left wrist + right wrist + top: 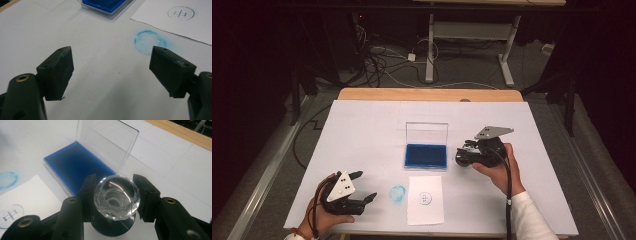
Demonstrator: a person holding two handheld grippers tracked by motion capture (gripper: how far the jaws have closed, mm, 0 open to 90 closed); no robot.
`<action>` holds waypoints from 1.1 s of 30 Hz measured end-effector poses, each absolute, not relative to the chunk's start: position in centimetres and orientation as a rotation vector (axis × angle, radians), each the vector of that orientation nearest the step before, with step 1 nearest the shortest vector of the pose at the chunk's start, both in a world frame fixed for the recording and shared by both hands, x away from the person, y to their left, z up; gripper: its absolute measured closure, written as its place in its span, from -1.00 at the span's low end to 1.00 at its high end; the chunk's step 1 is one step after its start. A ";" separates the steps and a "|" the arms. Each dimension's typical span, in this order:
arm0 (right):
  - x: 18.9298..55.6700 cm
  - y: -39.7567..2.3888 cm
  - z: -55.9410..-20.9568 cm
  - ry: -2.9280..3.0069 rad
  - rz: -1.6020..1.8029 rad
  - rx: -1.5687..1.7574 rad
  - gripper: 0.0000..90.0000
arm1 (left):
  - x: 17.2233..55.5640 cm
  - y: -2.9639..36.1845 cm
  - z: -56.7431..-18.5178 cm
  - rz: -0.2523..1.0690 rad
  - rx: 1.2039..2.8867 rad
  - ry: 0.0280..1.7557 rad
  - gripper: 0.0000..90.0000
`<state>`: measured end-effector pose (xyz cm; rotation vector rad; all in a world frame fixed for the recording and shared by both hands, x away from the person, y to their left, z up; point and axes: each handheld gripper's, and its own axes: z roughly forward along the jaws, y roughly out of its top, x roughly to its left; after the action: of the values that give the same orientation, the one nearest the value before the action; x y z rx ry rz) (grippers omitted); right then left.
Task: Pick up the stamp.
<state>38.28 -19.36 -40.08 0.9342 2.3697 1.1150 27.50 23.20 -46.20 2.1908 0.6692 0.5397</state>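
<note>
The work in hand is stamping. The right gripper [117, 195] is clamped on a stamp [117, 198] with a faceted clear knob — its jaws press the knob from both sides, and the stamp's round dark base hangs below. In the high view this gripper [464, 156] holds the stamp just beside the right edge of the open ink pad [426, 156], which sits near the middle of the worktop [362, 125] with its clear lid [426, 134] standing up at the back.

One print is already made, judging by how things lie: the paper slip [425, 199] near the worktop's front edge carries a round blue impression [425, 198] with a character inside it. Left of the slip a smeared blue ring [398, 194] marks the white cover itself, likely a stray or test print.

The left gripper [368, 186] rests near the front left corner, jaws spread wide with nothing between them; its own view shows bare worktop between the pads [58, 72].

What seems left is either re-inking for another print or setting the stamp down — the frames cannot settle which.
</note>
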 end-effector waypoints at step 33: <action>34.2 -17.2 -37.2 2.401 1.227 0.748 0.27 | 27.9 23.0 -46.6 0.529 2.210 0.651 -0.57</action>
<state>34.19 -17.24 -37.25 0.7477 2.4013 1.2274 27.88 22.95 -46.63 2.2100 0.6513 0.5292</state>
